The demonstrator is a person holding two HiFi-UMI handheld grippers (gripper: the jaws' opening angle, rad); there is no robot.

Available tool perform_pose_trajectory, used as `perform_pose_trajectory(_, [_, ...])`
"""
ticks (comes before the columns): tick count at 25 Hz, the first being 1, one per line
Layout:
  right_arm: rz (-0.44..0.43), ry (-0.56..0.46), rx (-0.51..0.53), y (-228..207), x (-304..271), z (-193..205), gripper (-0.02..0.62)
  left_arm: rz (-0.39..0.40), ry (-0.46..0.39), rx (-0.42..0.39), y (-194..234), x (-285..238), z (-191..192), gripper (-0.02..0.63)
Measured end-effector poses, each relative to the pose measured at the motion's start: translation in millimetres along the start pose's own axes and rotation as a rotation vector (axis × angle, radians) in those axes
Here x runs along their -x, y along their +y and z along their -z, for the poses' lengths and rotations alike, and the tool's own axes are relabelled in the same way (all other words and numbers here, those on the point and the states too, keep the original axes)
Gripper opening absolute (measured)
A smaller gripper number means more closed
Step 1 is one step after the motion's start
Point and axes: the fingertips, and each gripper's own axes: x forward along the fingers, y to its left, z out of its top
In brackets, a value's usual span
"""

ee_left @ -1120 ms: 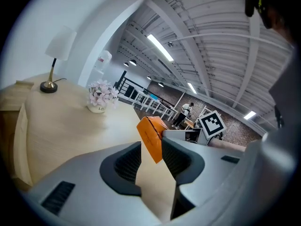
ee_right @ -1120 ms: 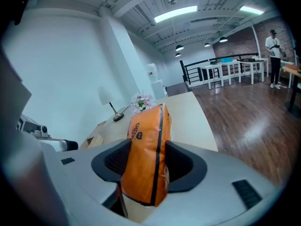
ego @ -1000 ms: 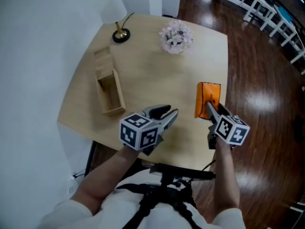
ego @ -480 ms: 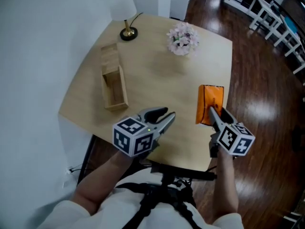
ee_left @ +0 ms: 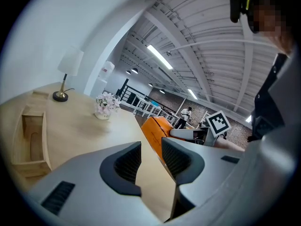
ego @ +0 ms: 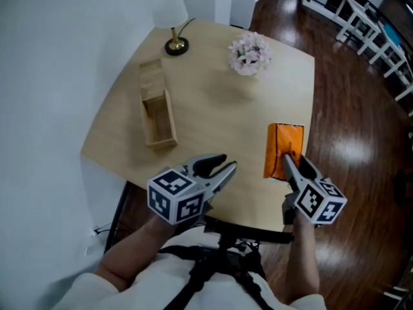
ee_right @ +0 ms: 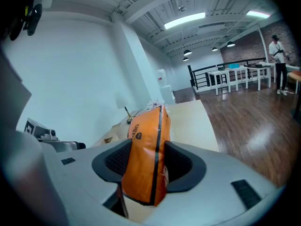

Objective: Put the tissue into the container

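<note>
An orange tissue pack (ego: 282, 148) stands on edge near the table's right front, with my right gripper (ego: 288, 163) shut on its near end. In the right gripper view both pads press the pack (ee_right: 148, 140) from either side. The wooden container (ego: 171, 118), a long open-topped box, lies at the table's left. It is also in the left gripper view, where the container (ee_left: 45, 140) is at the far left. My left gripper (ego: 218, 165) hovers over the front edge, open a narrow gap with nothing between its jaws. The pack (ee_left: 157, 128) shows beyond them.
A lamp with a brass base (ego: 175, 44) stands at the back left corner, and a small pot of pale flowers (ego: 250, 53) at the back middle. The light wooden table (ego: 213, 108) ends close to the pack's right, over dark floorboards (ego: 361, 128).
Both grippers have drifted a little toward the table's near edge. The orange pack has come along in the right gripper's hold.
</note>
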Motion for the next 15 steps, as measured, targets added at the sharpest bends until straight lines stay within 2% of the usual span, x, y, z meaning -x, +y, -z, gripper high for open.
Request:
perform_pose_trajectory(8, [-0.003,0.008,-0.01,30,7,13,0.207,-0.02,-0.003,0.019,16,46,6,0.13])
perform_pose_trajectory(15, [-0.049,0.02,0.013,75,-11,19,0.205,-0.071,-0.028,0.029,44,87,5,0.13])
